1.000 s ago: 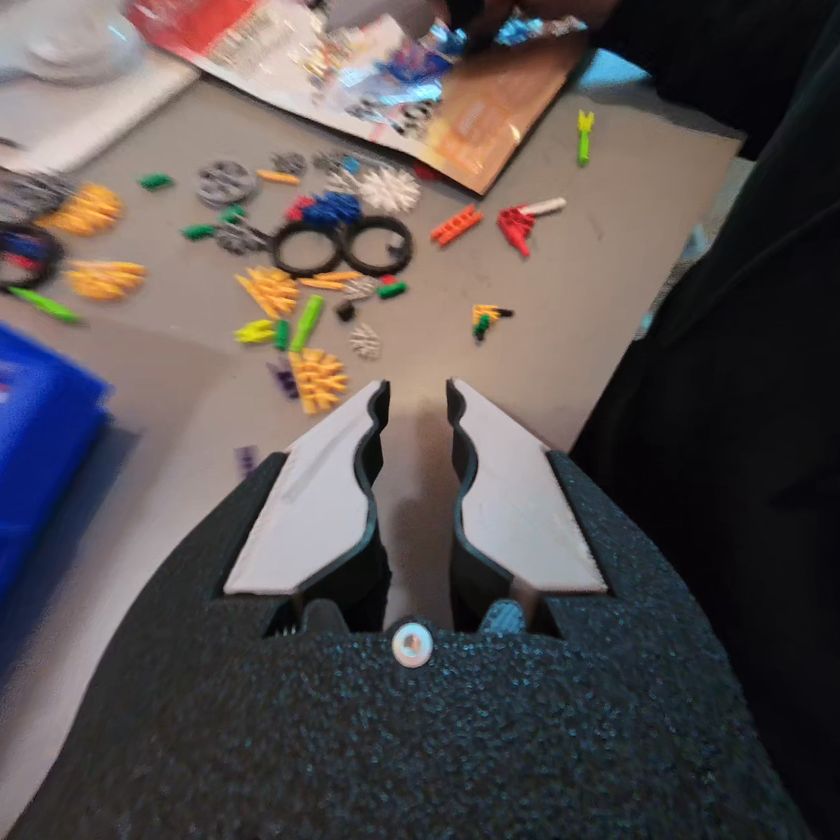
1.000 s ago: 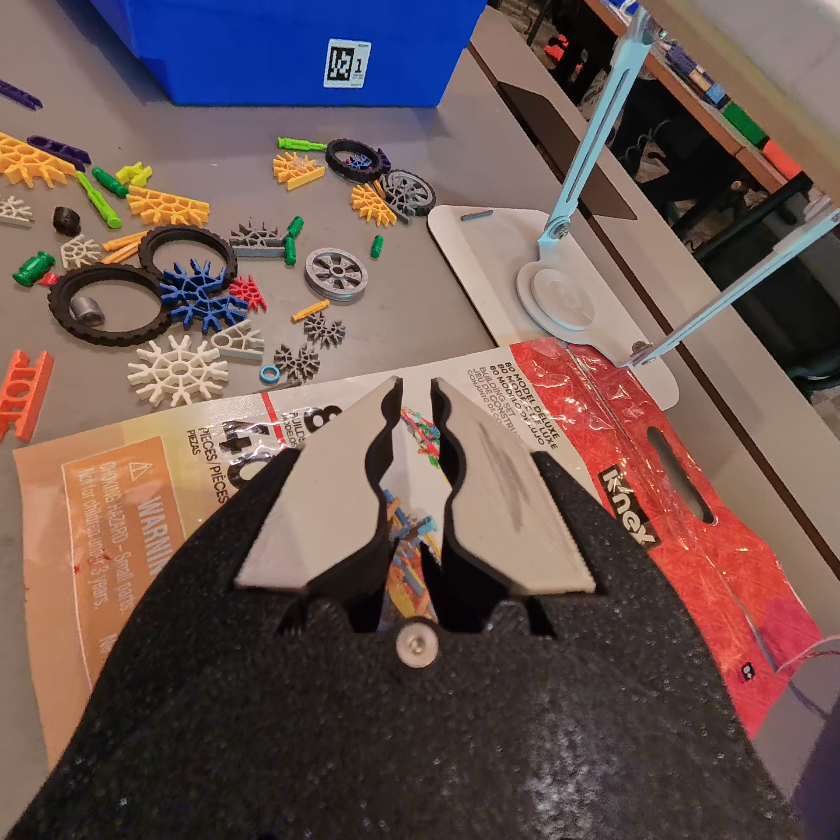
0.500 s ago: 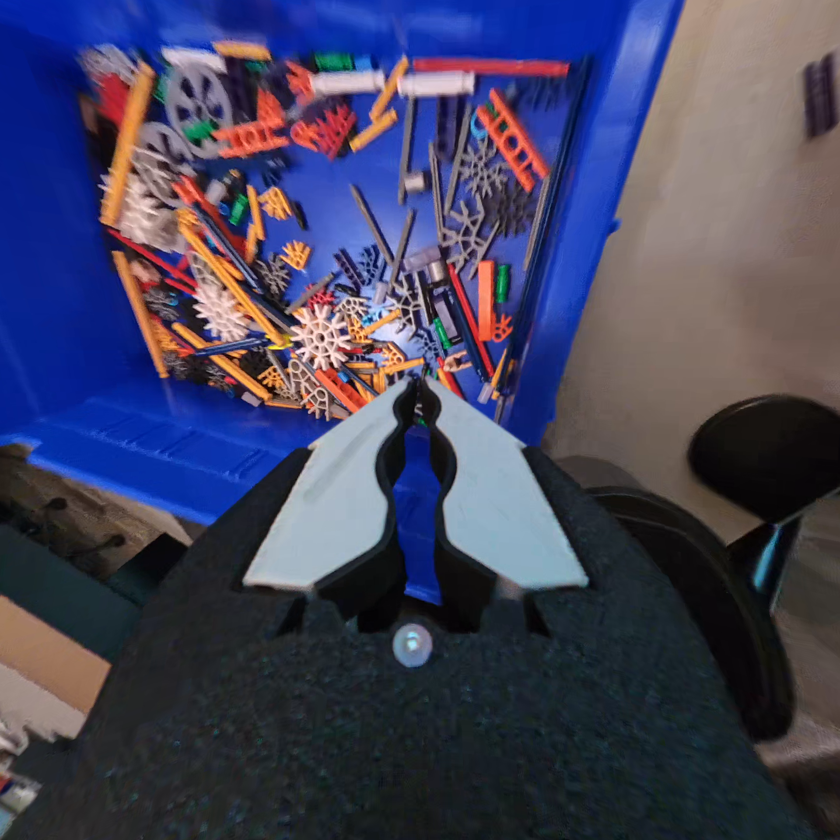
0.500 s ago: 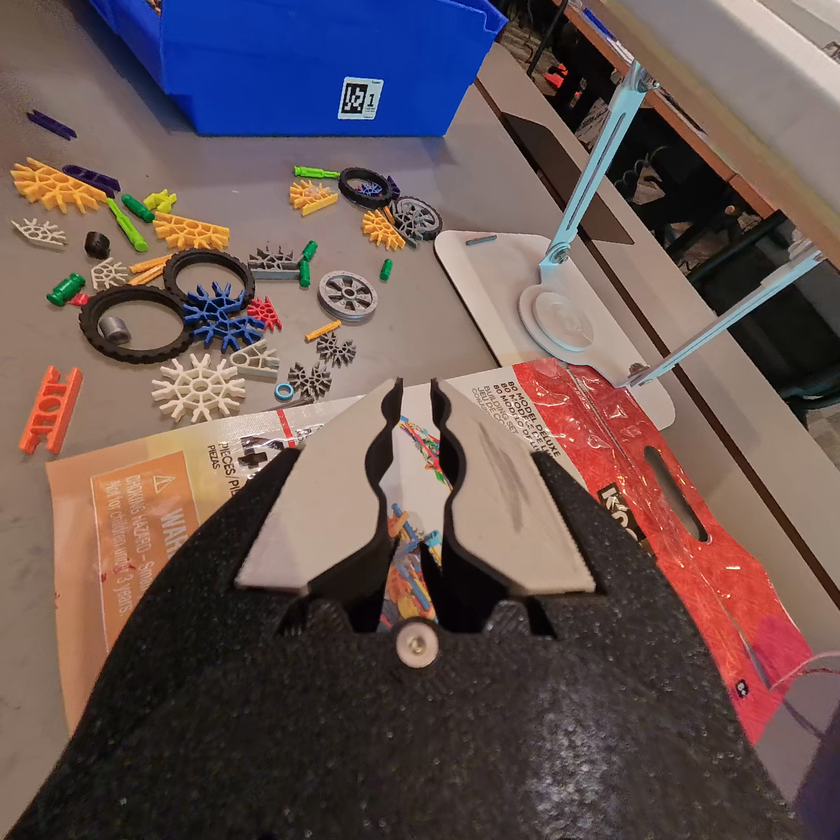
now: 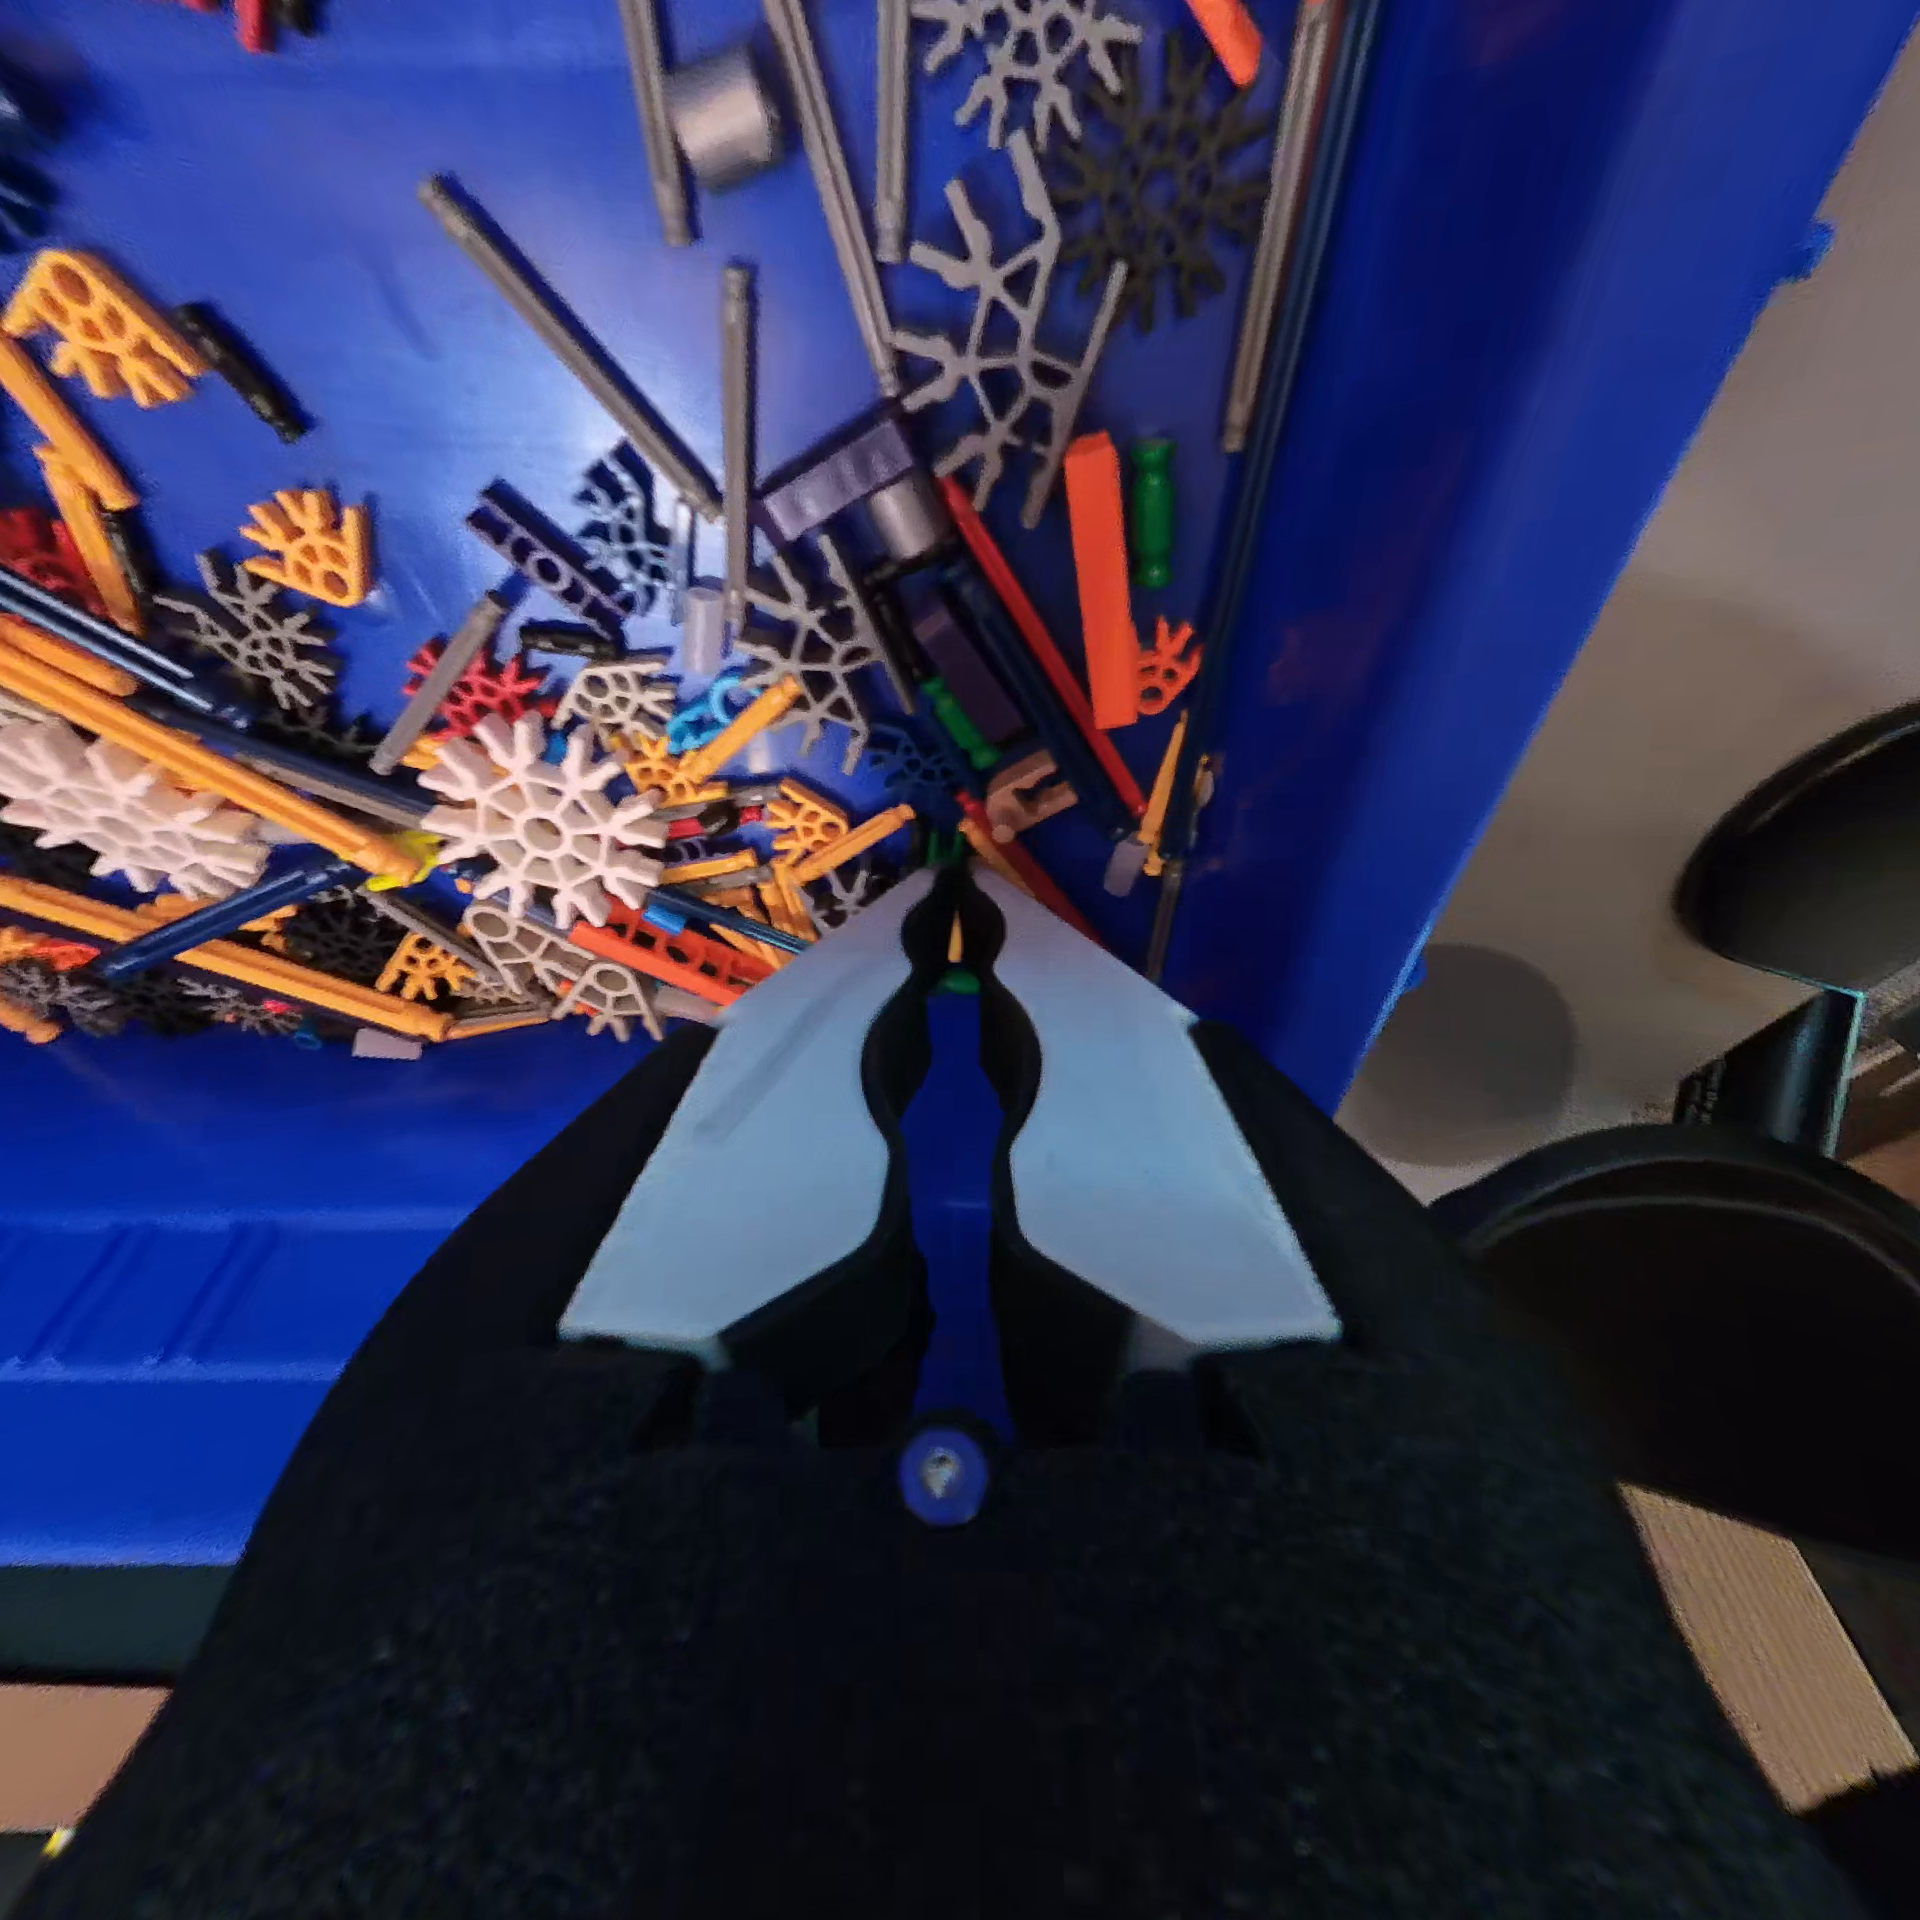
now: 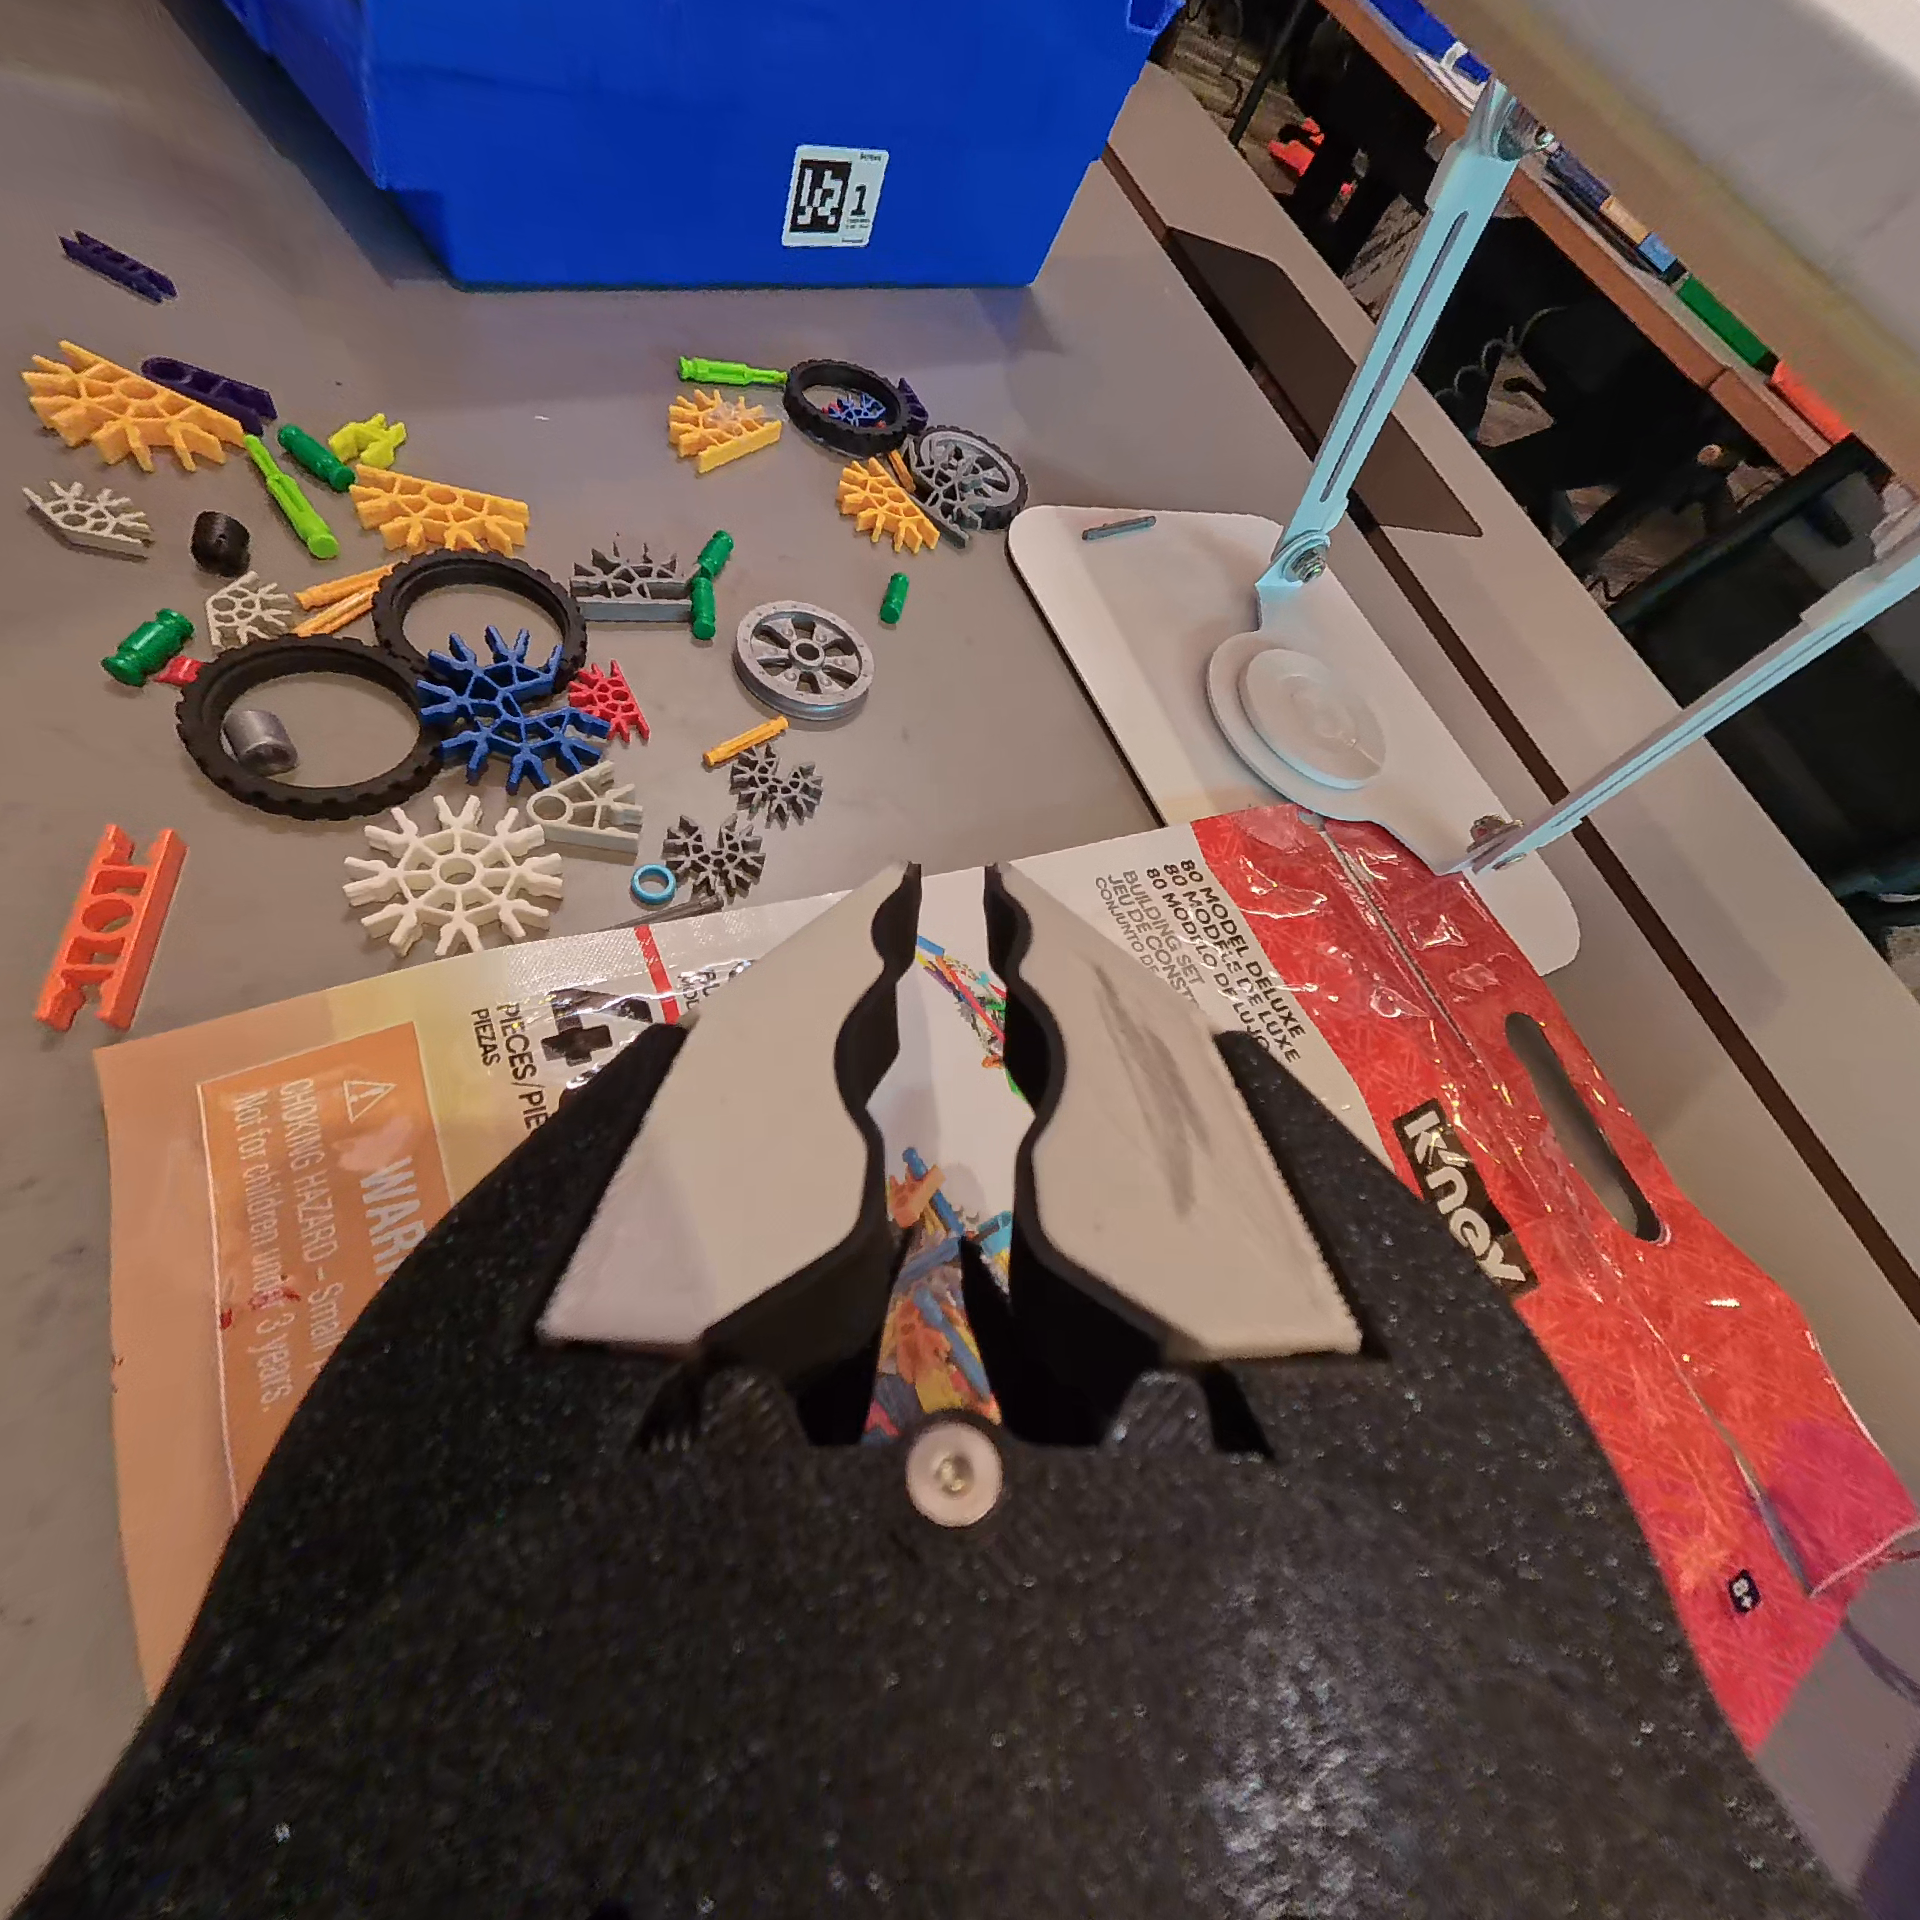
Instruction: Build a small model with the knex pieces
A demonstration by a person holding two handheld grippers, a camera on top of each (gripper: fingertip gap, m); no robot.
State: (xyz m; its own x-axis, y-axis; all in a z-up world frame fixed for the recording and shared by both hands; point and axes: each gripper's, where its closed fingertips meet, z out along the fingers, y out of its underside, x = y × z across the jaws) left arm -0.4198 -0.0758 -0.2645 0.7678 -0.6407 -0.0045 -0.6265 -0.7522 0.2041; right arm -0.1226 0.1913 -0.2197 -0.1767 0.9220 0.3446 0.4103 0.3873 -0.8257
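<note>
My left gripper [image 5: 948, 883] hangs over a blue bin [image 5: 1351, 520] full of mixed toy building pieces, among them a white snowflake connector [image 5: 540, 821] and an orange bar [image 5: 1101, 582]. Its tips meet. Small green and yellow bits show in the gap, and I cannot tell whether they are held or lie in the bin. My right gripper [image 6: 951, 883] is slightly open and empty, above a red and orange plastic bag [image 6: 1558, 1195] on the grey table. Just beyond its tips lie a white snowflake connector [image 6: 452, 873] and a small blue ring [image 6: 651, 883].
Loose pieces are scattered on the table: black tyres [image 6: 301, 727], a blue connector [image 6: 499, 707], a grey wheel [image 6: 802, 660], an orange bar [image 6: 109, 925]. The blue bin [image 6: 623, 156] stands behind. A white plate with a light-blue stand [image 6: 1143, 623] sits right. A black chair [image 5: 1714, 1351] is beside the bin. Spacing between my two grippers at the tips: around 40 centimeters. The orange bar [image 5: 1101, 582] is closer to my left gripper, around 6 centimeters from its tips; the right tips are 35 centimeters off. From the left gripper's tips to the white snowflake connector [image 5: 540, 821] is close to 7 centimeters.
My left gripper swung from the table's loose pieces to over the blue bin, closed, and moved down closer to its contents. My right gripper drew back slightly over the bag, unchanged.
</note>
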